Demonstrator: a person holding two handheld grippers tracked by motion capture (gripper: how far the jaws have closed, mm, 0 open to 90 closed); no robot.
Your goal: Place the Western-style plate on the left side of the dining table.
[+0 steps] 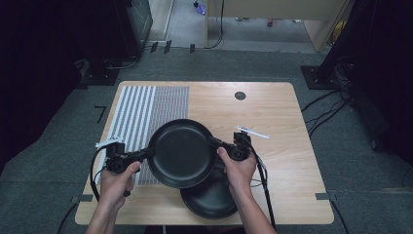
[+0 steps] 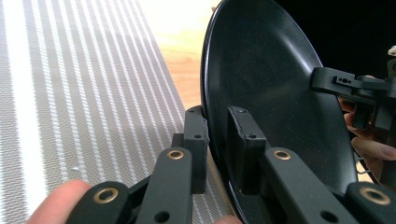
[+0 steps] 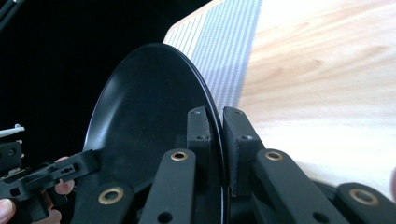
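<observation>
High view: two black plates [image 1: 181, 152], one mat [image 1: 146, 117].

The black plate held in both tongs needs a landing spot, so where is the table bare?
Bare wood lies right of the right tongs out to the table edge, and along the far side around the round grommet. The striped mat is free at its far end. Near centre is crowded: held plate over second plate.

Wooden surface [image 1: 282, 126] with striped grey mat [image 1: 141, 112] on its left part. Black plate [image 1: 181, 152] held over the middle, left tongs [image 1: 146, 154] clamped on its left rim, right tongs [image 1: 215, 143] on its right rim. Second black plate [image 1: 212, 197] lies below, partly covered, near the front edge.
</observation>
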